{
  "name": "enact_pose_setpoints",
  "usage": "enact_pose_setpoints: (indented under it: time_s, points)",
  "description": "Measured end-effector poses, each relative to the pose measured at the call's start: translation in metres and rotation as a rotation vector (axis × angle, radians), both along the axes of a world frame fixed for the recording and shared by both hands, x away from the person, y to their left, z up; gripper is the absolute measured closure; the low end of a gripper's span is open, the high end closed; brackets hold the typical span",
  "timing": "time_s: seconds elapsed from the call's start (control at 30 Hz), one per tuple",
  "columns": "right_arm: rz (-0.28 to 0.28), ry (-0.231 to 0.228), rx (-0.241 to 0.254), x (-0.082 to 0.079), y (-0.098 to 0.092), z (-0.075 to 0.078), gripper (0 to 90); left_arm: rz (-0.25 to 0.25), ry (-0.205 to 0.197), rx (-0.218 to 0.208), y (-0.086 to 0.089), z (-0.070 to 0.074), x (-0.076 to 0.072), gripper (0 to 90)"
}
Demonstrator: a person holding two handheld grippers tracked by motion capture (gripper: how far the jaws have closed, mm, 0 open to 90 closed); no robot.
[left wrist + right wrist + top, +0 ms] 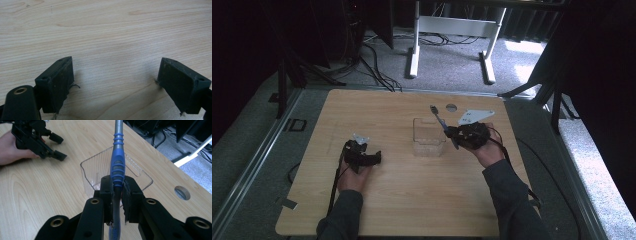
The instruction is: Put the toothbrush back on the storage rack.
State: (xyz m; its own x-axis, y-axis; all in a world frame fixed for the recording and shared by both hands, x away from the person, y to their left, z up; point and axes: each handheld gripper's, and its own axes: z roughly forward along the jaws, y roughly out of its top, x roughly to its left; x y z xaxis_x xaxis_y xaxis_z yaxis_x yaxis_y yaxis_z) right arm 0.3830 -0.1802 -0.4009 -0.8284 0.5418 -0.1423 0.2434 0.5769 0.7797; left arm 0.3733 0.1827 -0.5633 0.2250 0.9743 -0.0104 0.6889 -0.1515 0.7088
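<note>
From where I stood, the person sat at a light wooden table (402, 200) with a gripper in each hand. The right gripper (117, 195) was closed tightly on a blue toothbrush (117, 167); its two black jaws pressed the ribbed handle from both sides. In the high view this right gripper (451, 134) was at about 3 o'clock from the middle of the table, and the toothbrush (441, 121) pointed away from the person and to the left, toward 11 o'clock, tilted up, with its dark head end in the air.

Just beside the right gripper, at its 9 o'clock side, stood a clear plastic container (428, 137). In the right gripper view the clear plastic container (95, 167) was directly behind the jaws, and the handle crossed in front of its ribbed wall. I could not tell if the brush touched it.

The left gripper (371, 155) rested at about 8 o'clock on the table, well apart from the container. Its jaws stood wide apart in the left gripper view (115, 82), with bare wood between them. A round hole (451, 107) was in the tabletop at 12 o'clock from the right gripper.
</note>
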Motion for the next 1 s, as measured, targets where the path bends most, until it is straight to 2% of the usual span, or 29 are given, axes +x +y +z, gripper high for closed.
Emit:
enact_pose_setpoints:
  time_s: [0.5,1.0]
  points:
    - [0.001,-0.002,0.052,0.0029,0.0018,0.0069,79.0,-0.002,0.001,0.002,0.0002,0.0001,0.0000,14.0]
    - [-0.005,0.018,0.133,0.0083,0.0024,0.0081,79.0,-0.002,0.001,0.002,0.0002,0.0001,0.0000,14.0]
